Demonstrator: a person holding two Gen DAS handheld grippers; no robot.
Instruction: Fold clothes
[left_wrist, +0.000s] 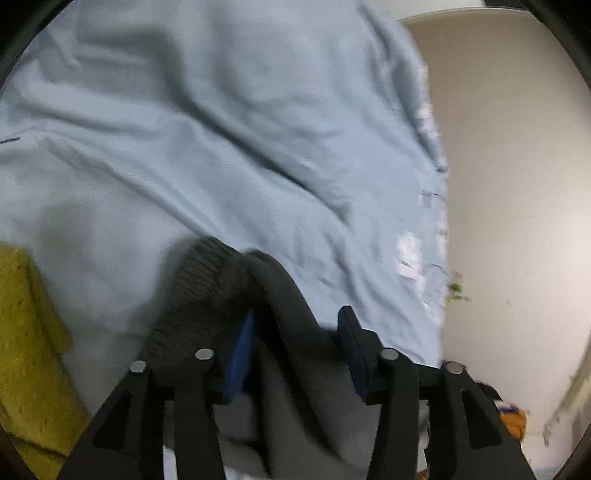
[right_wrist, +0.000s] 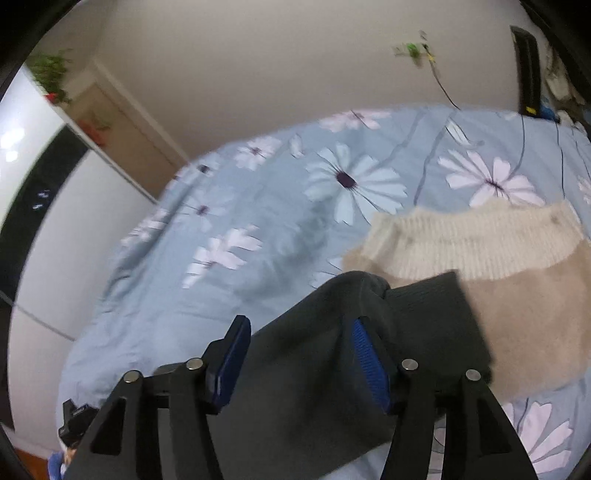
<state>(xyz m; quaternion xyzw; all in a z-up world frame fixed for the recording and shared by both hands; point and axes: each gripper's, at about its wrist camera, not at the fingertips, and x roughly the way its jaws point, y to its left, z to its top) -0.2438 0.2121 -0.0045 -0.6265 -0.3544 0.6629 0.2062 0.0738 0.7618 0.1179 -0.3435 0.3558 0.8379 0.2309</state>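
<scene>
Left wrist view. Left gripper (left_wrist: 299, 332) at lower centre, blue pads (left_wrist: 240, 358) set wide apart. Dark grey knit garment (left_wrist: 236, 291) bunched between and over the fingers, ribbed cuff or hem showing left of centre; a thick fold running down between the pads. Cloth touching the left-hand pad; gap visible beside the right-hand pad. Jaws spread, not pinched tight, though fabric draped across them; cannot tell whether any real grip held. Pale blue bed cover (left_wrist: 207, 140) filling upper and middle frame, creased, floral print blurred along its right edge. Mustard-yellow cloth (left_wrist: 26, 343) at lower left. Beige wall (left_wrist: 517, 147) at right. Orange item (left_wrist: 515, 421) at lower right, too blurred to identify.

Right wrist view. Right gripper (right_wrist: 299, 354) at lower centre, jaws wide apart. Same dark garment (right_wrist: 332, 332) lying over the right-hand pad (right_wrist: 369, 365) and down through the gap; left-hand pad bare, clear of cloth. Cream and beige knit sweater (right_wrist: 498, 273) at right of frame, flat on the daisy-print blue cover (right_wrist: 221, 221), dark garment's edge overlapping it. White wardrobe (right_wrist: 44, 221) at left, green plant (right_wrist: 51, 74) at upper left.
</scene>
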